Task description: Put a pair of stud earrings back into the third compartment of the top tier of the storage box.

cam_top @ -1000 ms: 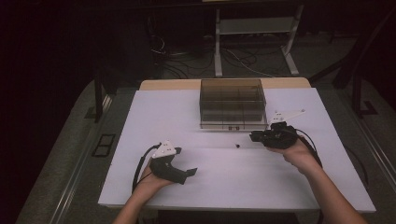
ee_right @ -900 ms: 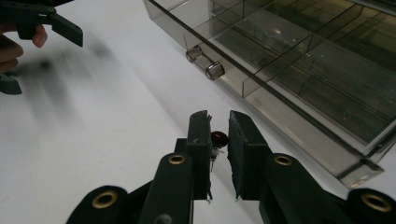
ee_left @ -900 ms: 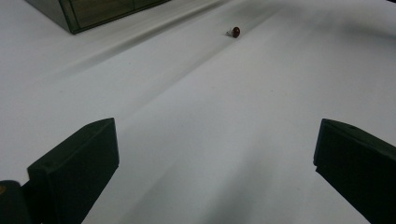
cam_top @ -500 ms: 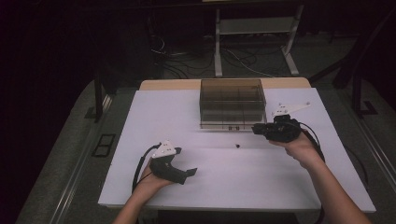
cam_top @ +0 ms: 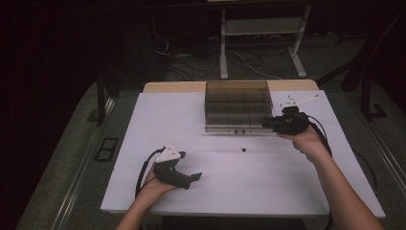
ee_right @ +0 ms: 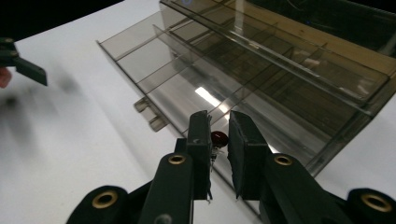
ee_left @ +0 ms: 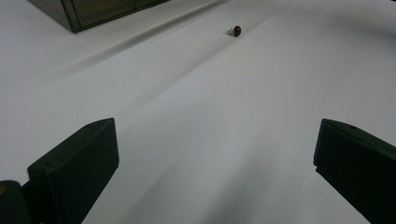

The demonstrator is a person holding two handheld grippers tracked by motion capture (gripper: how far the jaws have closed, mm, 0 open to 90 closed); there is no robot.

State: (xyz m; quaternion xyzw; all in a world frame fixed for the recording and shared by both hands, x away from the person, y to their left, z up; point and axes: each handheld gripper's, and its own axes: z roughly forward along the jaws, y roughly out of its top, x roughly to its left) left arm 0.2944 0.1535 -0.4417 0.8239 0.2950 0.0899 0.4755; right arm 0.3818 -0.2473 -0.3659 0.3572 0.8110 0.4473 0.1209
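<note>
The right hand-held gripper (cam_top: 266, 122) is raised at the front right corner of a smoky clear plastic organizer box (cam_top: 238, 104), which stands at the far middle of the white table (cam_top: 143, 124). In the right gripper view its two black jaws are drawn close together, with only a narrow slot between them, and a small dark red bead (ee_right: 219, 138) with a bit of metal fitting sits pinched in that slot. The bead hangs just over the near edge of the box (ee_right: 261, 88), whose thin dividers split it into rows of compartments; which compartment lies below the bead cannot be told. A small latch tab (ee_right: 150, 115) sticks out from the front wall of the box onto the table. The left hand-held gripper (cam_top: 196, 177) rests low near the front left part of the table, well apart from the box, held in the person's left hand (cam_top: 154, 184). In the left gripper view its jaws stand wide apart with bare white table between them, gripping nothing. Farther along the table ahead of that gripper lies a second small dark red bead (ee_left: 236, 31) with a metal fitting, alone on the white surface; in the high view this bead (cam_top: 243, 149) sits just in front of the box, between the two grippers and nearer to the right one.
</note>
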